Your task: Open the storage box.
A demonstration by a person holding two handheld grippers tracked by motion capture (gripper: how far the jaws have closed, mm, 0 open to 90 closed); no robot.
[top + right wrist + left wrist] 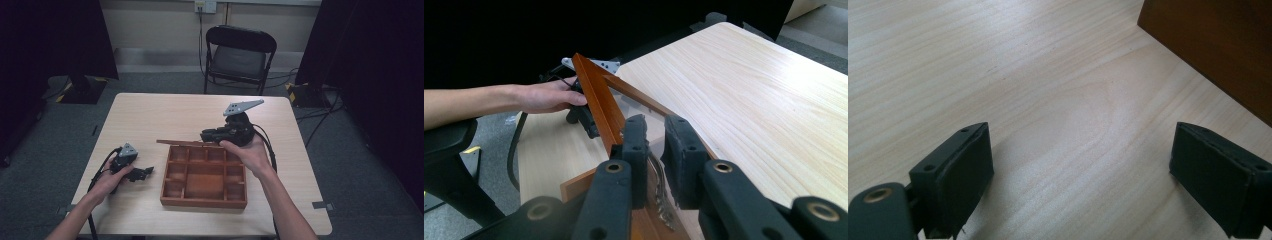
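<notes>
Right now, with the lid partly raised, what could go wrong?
1. The right claw pinches just the lid at its glass edge; it could slip and drop onto the wooden box.
2. The left claw rests open beside the box, not steadying it, so the box may slide.

A light wooden table stands on grey carpet. Beyond it a black folding chair faces the table before a pale wall bearing a power outlet. Black curtains hang at both sides; cables trail over the floor at right.
</notes>
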